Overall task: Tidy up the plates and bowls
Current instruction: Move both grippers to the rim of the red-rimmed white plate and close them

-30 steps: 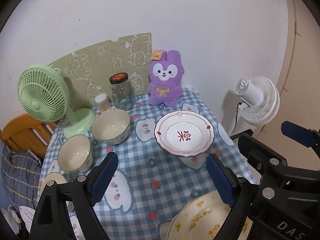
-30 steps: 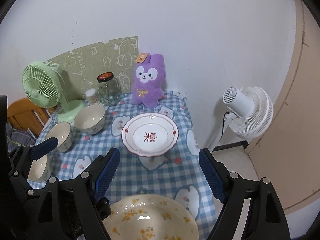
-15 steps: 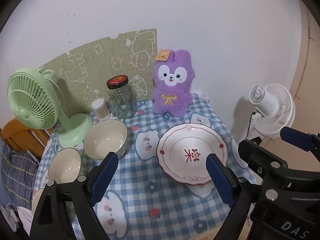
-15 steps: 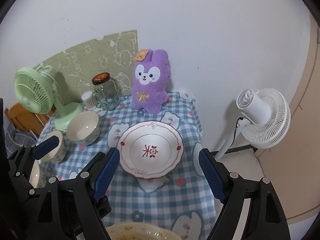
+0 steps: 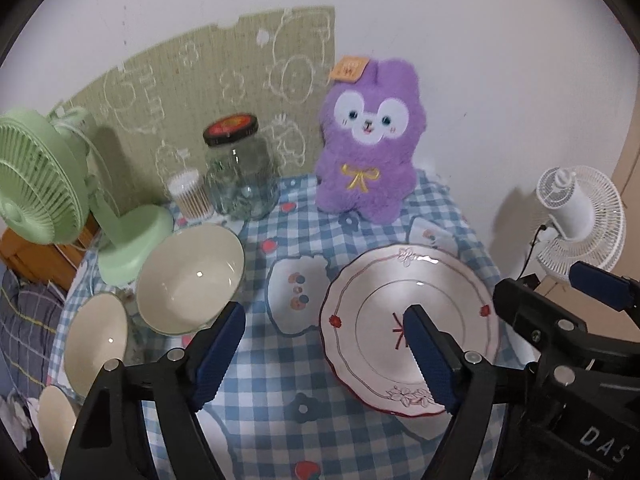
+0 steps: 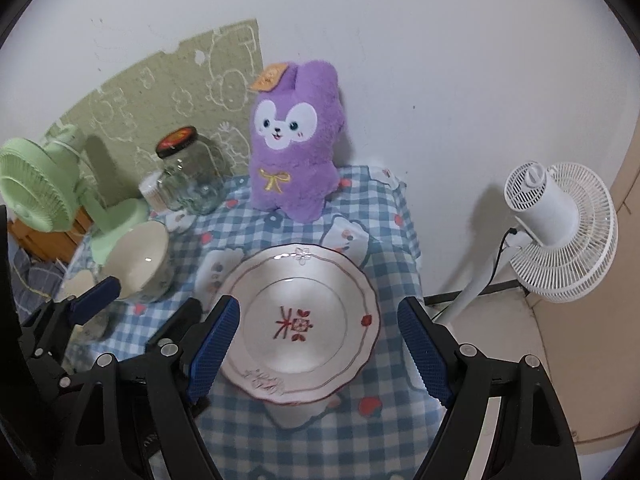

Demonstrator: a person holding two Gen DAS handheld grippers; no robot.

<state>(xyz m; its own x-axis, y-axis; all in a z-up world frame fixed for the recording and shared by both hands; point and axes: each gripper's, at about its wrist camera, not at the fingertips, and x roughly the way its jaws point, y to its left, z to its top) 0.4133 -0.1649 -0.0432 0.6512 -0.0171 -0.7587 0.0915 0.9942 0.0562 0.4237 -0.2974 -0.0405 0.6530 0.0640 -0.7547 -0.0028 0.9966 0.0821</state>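
while left view shows three bowls, right shows one.

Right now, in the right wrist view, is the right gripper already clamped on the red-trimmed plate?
No, the right gripper is open, its blue pads standing apart on either side of the red-trimmed plate.

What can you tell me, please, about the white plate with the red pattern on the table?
The white plate looks like glazed ceramic, with a scalloped rim edged in dark red, a thin red ring inside, small flower sprigs at its near and far edges, red dots at the sides and a red motif in the centre. It is empty and lies flat on the blue checked tablecloth, in front of the purple plush toy. The open right gripper frames it, apparently without touching.
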